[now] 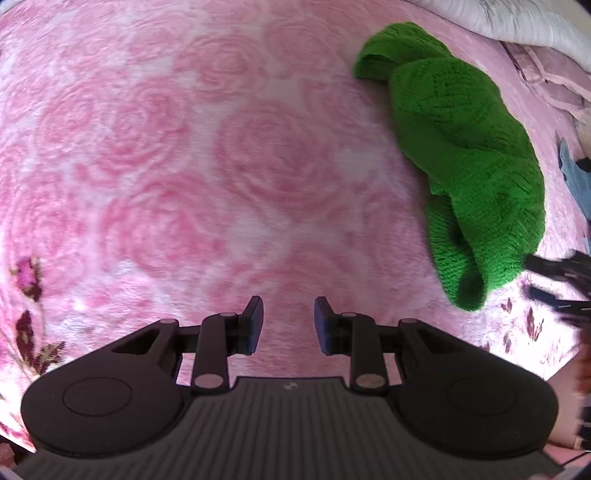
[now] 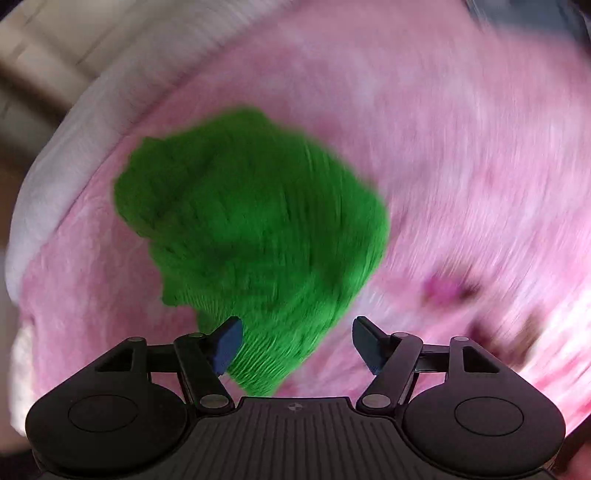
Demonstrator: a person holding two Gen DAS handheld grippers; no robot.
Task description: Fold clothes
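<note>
A bright green knitted garment [image 1: 465,147] lies bunched in a long heap on the pink rose-patterned blanket [image 1: 221,166], at the right of the left wrist view. My left gripper [image 1: 289,325] hovers over bare blanket to the left of it, open, with nothing between its fingers. In the blurred right wrist view the same green knit [image 2: 255,229] lies just beyond and below my right gripper [image 2: 297,343], which stands wide open. Its left pad [image 2: 229,345] overlaps the knit's near end, but neither pad presses on it. A dark blurred shape [image 1: 561,275] shows at the garment's lower end.
White bedding [image 1: 517,22] lies bunched at the blanket's far right corner, and its pale edge [image 2: 74,129] runs along the left in the right wrist view. A light pink cloth with straps [image 1: 546,77] and a blue cloth [image 1: 576,177] lie beyond the green garment.
</note>
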